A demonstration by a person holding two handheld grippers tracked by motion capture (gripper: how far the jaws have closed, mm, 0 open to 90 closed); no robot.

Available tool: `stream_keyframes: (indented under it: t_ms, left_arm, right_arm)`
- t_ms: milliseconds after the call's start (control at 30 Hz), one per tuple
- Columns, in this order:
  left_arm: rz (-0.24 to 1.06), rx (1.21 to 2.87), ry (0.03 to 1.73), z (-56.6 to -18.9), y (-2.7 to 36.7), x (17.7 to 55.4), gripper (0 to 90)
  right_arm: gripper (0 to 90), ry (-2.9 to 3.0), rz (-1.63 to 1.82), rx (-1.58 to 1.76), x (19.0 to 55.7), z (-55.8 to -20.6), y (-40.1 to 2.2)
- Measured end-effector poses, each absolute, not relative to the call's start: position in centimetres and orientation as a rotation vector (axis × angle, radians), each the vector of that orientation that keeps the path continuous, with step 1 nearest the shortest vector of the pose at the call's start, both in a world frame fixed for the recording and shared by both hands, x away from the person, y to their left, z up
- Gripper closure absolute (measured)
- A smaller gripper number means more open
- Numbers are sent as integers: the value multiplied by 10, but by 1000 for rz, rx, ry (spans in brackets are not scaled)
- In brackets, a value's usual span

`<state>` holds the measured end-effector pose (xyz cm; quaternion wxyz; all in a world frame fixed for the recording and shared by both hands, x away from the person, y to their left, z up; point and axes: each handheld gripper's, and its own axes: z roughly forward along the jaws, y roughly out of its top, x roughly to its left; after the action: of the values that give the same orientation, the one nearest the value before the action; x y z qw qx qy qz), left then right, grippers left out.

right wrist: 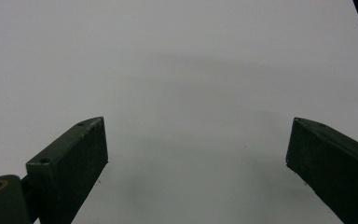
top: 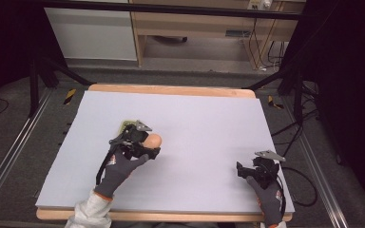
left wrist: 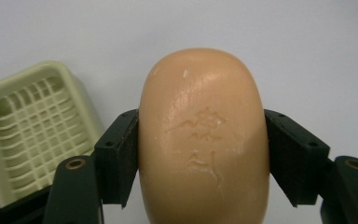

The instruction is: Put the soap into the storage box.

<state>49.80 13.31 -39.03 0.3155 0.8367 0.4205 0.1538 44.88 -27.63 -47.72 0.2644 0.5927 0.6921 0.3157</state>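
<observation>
— Gripping anything, that left gripper [left wrist: 200, 154]?

— Yes. Its jaws pinch a peach-coloured soap [left wrist: 203, 140] by the two long sides, pads pressed flat against it. The bar has a stamped mark on its upper face, and its rounded end sticks out past the jaws.

— Where is the soap over the table?

— In the high view it sits in the left gripper [top: 147, 145], over the left half of the pale mat [top: 209, 118]. Whether the bar touches the mat I cannot tell.

— Anything near it?

— A pale green dish [left wrist: 32, 126] with a slotted grid inside. It lies on the mat just beside the left jaw in the left gripper view, empty, apart from the soap. From above, only a corner of the dish [top: 125, 125] peeks out behind the gripper.

— And the right gripper [top: 247, 170]?

— It sits near the mat's right front corner, well apart from the soap. In its own view the jaws stand spread wide, with bare mat [right wrist: 191, 70] between them.
</observation>
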Motion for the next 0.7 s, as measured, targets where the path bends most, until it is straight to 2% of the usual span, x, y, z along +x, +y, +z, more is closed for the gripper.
stream_keyframes:
  t_ms: [700]
  left_arm:
    - [493,2135,1264,-392,165,538,317]
  right_arm:
    - [57,1872,853,1601,449,-478,-276]
